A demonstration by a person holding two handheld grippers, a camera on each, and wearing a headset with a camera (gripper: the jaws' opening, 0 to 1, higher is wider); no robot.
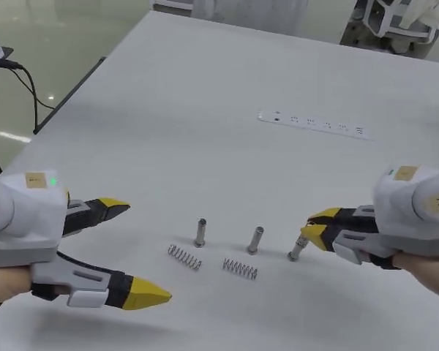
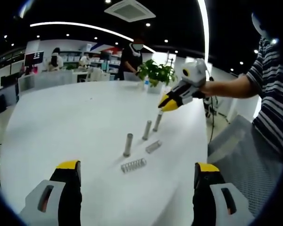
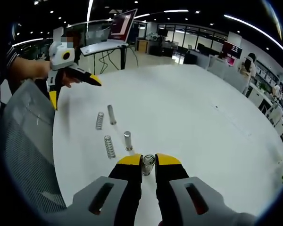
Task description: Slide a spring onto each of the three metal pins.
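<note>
A wide matte white table (image 1: pixel 205 88) stands in an open office with a glossy pale floor (image 1: pixel 66 44). A flat white power strip (image 1: pixel 311 124) lies toward the table's far side, and a leafy green potted plant (image 2: pixel 155 73) stands beyond its edge.

Three short, cylindrical bright-metal pins stand upright in a row near the front edge: the left pin (image 1: pixel 200 232), the middle pin (image 1: pixel 255 240) and the right pin (image 1: pixel 296 248). The right gripper (image 1: pixel 316 225), black with yellow tips, has its jaws pinched on a small coiled wire spring (image 3: pixel 148 165). Its tips are right at the top of the right pin, but whether the coil is over the pin cannot be told.

A second spring (image 1: pixel 184 257) lies flat just in front of the left pin, and a third spring (image 1: pixel 240 268) lies just in front of the middle pin. The left gripper (image 1: pixel 135 251) hangs well left of the pins, jaws spread wide, holding nothing.
</note>
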